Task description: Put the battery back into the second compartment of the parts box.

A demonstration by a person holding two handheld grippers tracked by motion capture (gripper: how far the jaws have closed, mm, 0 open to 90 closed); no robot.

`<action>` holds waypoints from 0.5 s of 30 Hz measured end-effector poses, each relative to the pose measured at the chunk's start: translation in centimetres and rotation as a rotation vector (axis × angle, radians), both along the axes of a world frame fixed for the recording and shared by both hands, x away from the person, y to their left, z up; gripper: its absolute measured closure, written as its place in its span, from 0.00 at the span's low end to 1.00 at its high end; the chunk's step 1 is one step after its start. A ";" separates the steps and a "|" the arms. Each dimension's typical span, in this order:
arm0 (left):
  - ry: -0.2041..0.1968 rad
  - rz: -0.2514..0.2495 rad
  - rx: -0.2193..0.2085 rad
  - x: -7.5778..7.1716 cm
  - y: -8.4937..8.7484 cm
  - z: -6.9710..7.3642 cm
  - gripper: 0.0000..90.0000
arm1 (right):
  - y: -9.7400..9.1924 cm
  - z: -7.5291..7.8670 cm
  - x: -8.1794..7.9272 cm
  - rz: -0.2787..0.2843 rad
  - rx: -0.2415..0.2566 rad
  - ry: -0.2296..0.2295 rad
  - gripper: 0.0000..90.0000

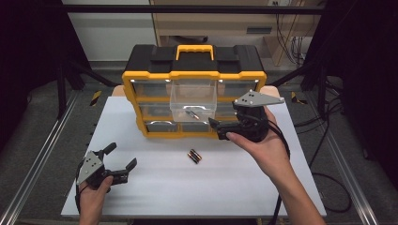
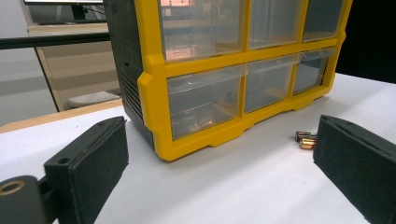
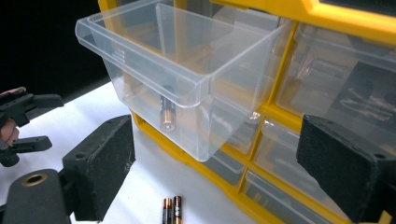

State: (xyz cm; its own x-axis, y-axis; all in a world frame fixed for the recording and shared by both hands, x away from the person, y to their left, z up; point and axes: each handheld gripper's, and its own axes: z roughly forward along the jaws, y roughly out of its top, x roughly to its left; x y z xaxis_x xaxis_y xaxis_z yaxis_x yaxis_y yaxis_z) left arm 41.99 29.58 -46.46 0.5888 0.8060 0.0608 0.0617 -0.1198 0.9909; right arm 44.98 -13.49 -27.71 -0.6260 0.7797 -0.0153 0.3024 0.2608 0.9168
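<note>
Right claw sits just in front of the organizer, jaws wide apart with nothing between them; in the right gripper view they frame the pulled-out drawer. Drawer is clear plastic, middle column, sticking well out of the yellow-and-black frame, with a lipped rim. One battery lies inside it on the floor of the drawer, copper-and-black, end cap facing the claw. Two more batteries of the same look lie side by side, touching, on the white bench, near the organizer's front and apart from both claws. Organizer itself: black top with yellow handle, yellow front grid, transparent drawers in rows; the other drawers look shut. Some hold small items, too blurred to tell what. Left claw rests low on the bench at the near left corner, well apart from the organizer, jaws also spread wide and empty; the left gripper view has the bench pair just beside its right-hand jaw, with the organizer's lower corner straight ahead.
</note>
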 end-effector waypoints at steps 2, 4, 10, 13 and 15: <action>0.000 0.000 -0.001 0.0 0.0 0.0 0.03 | 0.0 -0.2 0.0 -0.001 -0.004 0.005 0.12; 0.000 0.000 -0.001 0.0 0.0 0.0 0.03 | 0.0 -0.4 0.0 -0.001 -0.005 0.009 0.12; 0.001 0.000 -0.005 0.1 0.0 0.0 0.03 | 0.1 -1.2 0.0 -0.005 -0.009 0.022 0.12; 0.000 0.002 -0.010 0.2 0.1 0.0 0.03 | 0.1 -1.7 0.0 -0.004 -0.013 0.039 0.12; 0.000 0.002 -0.012 0.2 0.1 0.0 0.03 | 0.1 -2.0 0.1 -0.003 -0.018 0.046 0.12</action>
State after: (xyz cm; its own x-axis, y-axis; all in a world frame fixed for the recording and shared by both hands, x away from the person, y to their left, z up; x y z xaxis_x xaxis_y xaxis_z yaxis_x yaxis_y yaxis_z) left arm 42.20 29.71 -46.48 0.5873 0.8078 0.0513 0.0620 -0.1081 0.9922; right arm 45.11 -13.35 -29.73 -0.6236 0.7817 -0.0001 0.3453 0.2756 0.8971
